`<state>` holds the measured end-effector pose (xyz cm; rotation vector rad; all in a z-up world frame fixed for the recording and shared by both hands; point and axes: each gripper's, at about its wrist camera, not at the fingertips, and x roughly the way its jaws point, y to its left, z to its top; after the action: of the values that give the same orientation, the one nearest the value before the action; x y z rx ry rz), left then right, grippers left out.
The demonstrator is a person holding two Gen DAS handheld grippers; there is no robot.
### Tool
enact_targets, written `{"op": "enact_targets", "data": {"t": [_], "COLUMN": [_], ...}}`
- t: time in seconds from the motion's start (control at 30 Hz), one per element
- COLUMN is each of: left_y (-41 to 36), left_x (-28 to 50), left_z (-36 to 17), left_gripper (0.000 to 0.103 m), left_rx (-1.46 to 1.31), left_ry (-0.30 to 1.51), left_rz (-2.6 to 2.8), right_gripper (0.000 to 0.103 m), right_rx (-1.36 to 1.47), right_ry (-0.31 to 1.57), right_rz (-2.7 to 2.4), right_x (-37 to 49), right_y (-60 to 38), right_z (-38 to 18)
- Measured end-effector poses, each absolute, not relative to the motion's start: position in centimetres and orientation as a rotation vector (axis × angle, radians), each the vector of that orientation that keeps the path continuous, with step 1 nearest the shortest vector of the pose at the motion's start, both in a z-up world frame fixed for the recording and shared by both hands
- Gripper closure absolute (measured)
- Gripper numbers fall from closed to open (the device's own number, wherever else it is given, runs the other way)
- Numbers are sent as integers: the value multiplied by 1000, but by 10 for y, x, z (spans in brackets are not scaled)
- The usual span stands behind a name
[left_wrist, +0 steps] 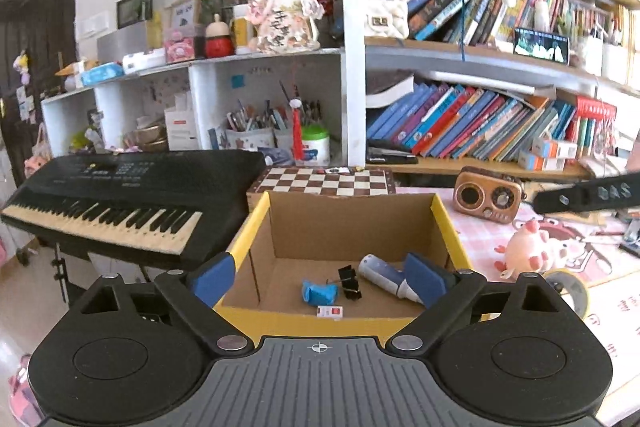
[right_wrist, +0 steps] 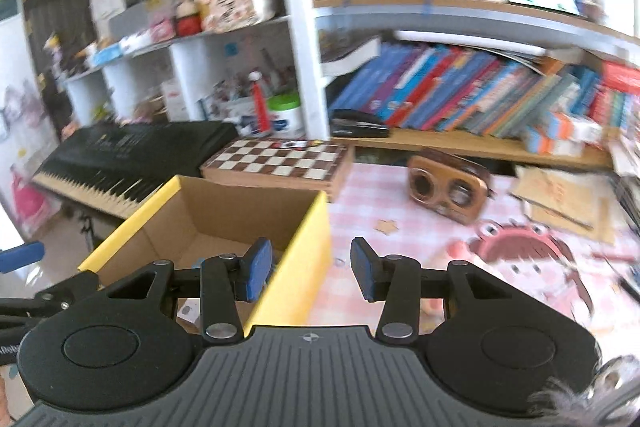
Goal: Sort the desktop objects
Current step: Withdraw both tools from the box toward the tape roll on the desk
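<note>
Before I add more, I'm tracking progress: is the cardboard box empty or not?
Not empty. Inside the cardboard box lie a blue item, a black binder clip, a white tube and a small white piece.

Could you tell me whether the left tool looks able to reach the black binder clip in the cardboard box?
Probably yes: the left tool is open above the open-topped cardboard box, and the black binder clip lies uncovered on the floor, though a blue item sits close beside it.

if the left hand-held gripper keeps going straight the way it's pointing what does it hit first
Most likely the near yellow rim of the cardboard box, which lies between the open fingers of the left hand-held gripper. If it clears the rim, the black binder clip inside; depth is unclear.
</note>
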<state>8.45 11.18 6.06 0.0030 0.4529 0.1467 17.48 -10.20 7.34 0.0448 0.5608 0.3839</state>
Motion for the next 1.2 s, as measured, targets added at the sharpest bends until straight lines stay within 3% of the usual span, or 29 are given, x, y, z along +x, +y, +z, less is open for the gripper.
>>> {"op": "enact_targets", "data": {"t": [0.63, 1.2], "left_y": [90, 55], "left_x": [17, -4], "left_z": [42, 6], "left_gripper": [8, 7], "left_rx": [20, 63], "left_ry": [487, 569], "left_rz": [83, -15], "right_gripper": [57, 53], "right_rx": [21, -49], "right_ry": [537, 611], "right_rz": [202, 163], "right_x": [52, 4], "right_y": [-133, -126], "right_z": [32, -6]}}
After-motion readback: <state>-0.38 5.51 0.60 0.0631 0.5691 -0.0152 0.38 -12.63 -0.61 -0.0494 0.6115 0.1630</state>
